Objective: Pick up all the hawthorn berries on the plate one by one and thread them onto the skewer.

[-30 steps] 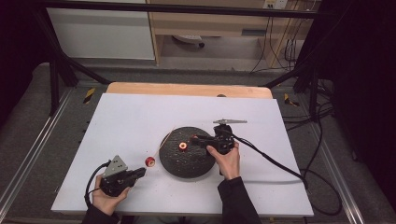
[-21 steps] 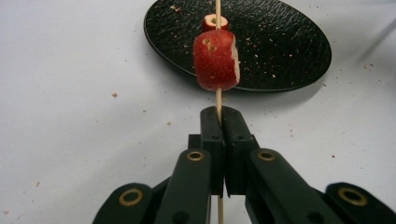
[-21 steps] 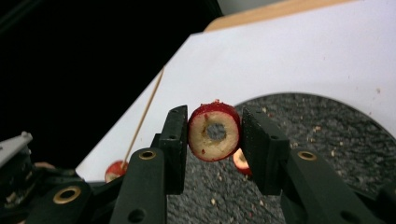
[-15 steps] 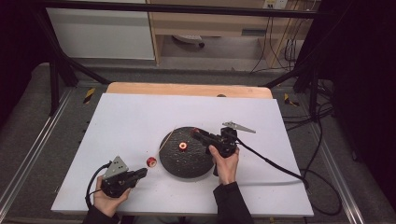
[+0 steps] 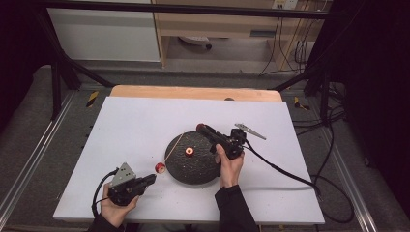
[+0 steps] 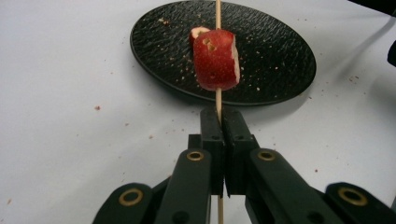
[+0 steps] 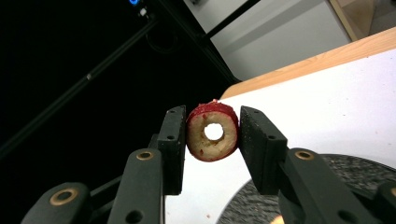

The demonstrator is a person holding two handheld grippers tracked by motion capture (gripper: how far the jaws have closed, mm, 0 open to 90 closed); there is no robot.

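Observation:
A black textured plate (image 5: 200, 171) (image 6: 275, 56) lies mid-table on the white board. My left gripper (image 5: 153, 178) (image 6: 219, 116) is shut on a thin wooden skewer (image 5: 173, 148) (image 6: 218, 14) that slants up over the plate. A red apple chunk (image 5: 159, 167) (image 6: 216, 58) is threaded on it just past the jaws. A red cored slice (image 5: 189, 151) rests on the plate. My right gripper (image 5: 200, 128) (image 7: 212, 122) is above the plate's far edge, shut on another red ring-shaped slice (image 7: 212, 132) with a hole through its pale flesh.
Small crumbs dot the white board (image 5: 135, 121) and the plate. The wooden table edge (image 5: 193, 92) runs along the far side. Black cables (image 5: 290, 174) trail off to the right. Metal frame rails (image 5: 29, 159) flank the table.
The right gripper's tip has tilted up and slightly away from the plate with the slice still in it. The left gripper and skewer have barely shifted.

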